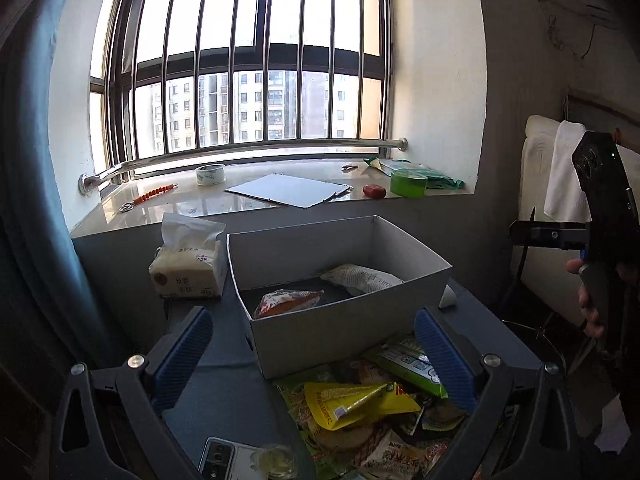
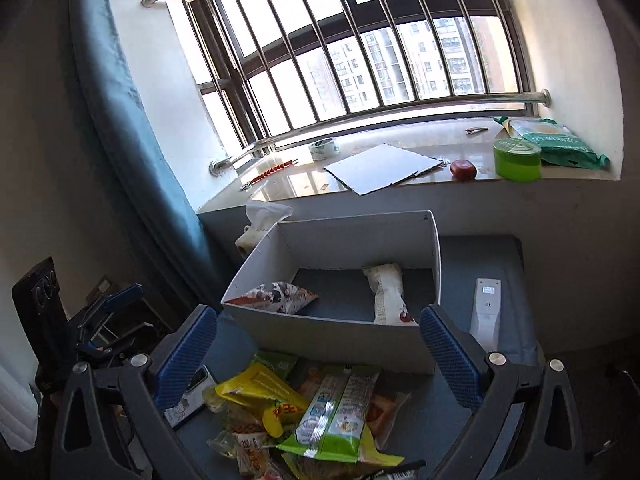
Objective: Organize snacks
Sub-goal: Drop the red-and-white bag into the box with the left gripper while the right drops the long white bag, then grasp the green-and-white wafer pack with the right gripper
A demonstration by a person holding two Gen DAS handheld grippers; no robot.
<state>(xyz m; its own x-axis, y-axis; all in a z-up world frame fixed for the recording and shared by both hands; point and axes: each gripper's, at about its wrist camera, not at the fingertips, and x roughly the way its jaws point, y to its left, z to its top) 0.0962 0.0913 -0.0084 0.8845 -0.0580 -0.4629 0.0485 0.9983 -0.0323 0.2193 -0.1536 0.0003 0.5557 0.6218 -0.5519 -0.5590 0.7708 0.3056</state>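
Note:
A grey open box stands on the blue-grey table. Inside lie an orange-and-white snack packet and a white packet. In front of the box is a pile of loose snacks, with a yellow pouch and a green-and-white packet. My left gripper is open and empty above the pile. My right gripper is open and empty above the pile; it also shows at the right of the left wrist view.
A tissue pack stands left of the box. A phone and a small glass jar lie near the pile. A white remote lies right of the box. The windowsill holds tape, a board and a green tub.

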